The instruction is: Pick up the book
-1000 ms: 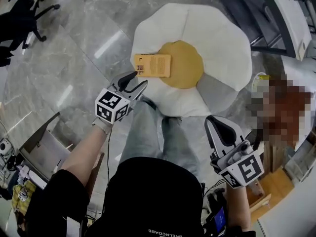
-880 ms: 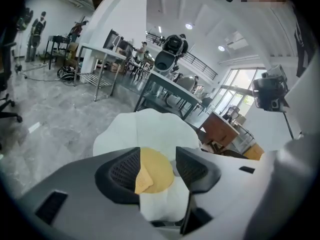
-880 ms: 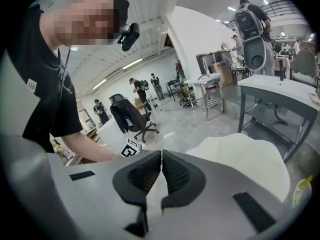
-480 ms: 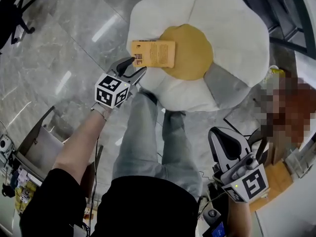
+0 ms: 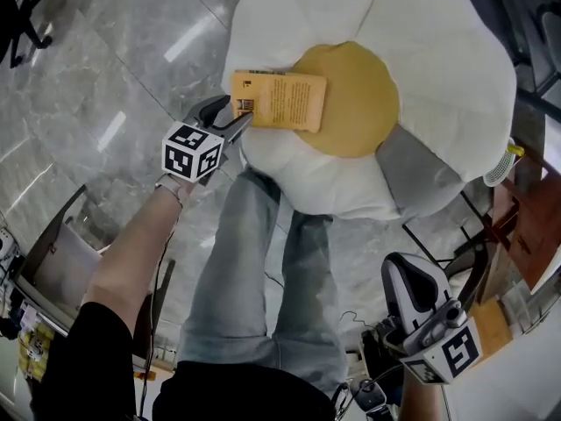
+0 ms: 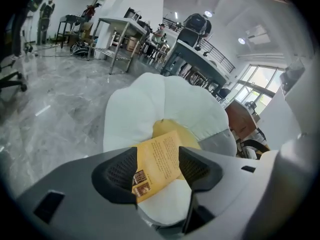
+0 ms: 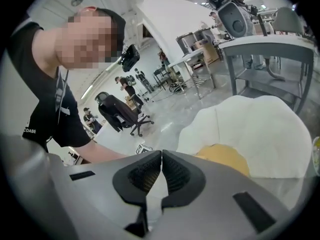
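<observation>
A yellow book (image 5: 279, 100) lies flat on a big fried-egg-shaped cushion (image 5: 438, 60), partly on its white rim and partly on the yellow centre (image 5: 355, 99). My left gripper (image 5: 230, 117) hangs at the book's near left corner; its jaws are opening and press on nothing. In the left gripper view the book (image 6: 161, 151) shows just beyond the gap of the left gripper (image 6: 159, 167). My right gripper (image 5: 410, 281) is low at the right, far from the book, with its jaws shut and empty. The right gripper view shows the right gripper (image 7: 161, 171) shut in front of the cushion (image 7: 260, 124).
The cushion rests on a grey marble floor (image 5: 96, 77). The person's legs (image 5: 263, 261) stand just before it. An office chair (image 5: 17, 16) is at the far left, a cardboard box (image 5: 61, 261) at the near left, wooden furniture (image 5: 517, 226) at the right.
Both grippers have sunk. The left one has come close to the book's corner and its jaws stand wider. The cushion and book look larger in the head view.
</observation>
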`<state>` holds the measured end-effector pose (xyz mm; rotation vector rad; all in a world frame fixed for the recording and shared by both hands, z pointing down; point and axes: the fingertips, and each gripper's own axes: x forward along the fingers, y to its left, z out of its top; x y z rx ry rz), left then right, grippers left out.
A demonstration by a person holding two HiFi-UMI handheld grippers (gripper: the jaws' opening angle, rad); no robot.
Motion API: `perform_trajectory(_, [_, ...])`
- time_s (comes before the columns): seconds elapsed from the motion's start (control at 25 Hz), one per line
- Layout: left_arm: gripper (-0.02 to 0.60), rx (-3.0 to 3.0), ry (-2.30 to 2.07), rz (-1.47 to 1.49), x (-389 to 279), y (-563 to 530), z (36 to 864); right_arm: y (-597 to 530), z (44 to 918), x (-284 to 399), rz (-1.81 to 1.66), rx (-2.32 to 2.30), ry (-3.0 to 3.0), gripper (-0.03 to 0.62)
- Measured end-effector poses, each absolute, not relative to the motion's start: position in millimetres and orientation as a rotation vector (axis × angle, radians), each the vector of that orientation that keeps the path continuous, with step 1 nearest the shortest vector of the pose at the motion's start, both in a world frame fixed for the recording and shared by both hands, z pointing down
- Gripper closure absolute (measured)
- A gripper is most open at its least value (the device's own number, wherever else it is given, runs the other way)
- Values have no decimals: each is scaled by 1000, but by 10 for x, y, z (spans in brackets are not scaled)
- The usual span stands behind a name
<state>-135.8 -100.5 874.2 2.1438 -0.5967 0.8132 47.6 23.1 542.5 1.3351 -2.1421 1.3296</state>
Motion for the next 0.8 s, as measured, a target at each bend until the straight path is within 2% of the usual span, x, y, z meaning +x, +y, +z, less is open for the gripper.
perform_trajectory(0.4, [310,2064,-624,849,-1546,-1011,9789,121,6288,634,1400,1381,-2082,568])
perform_trajectory(0.8, [290,2031,-573,809,-1475,-1033,10398,279,6698,645,1468,1378,-2017,568])
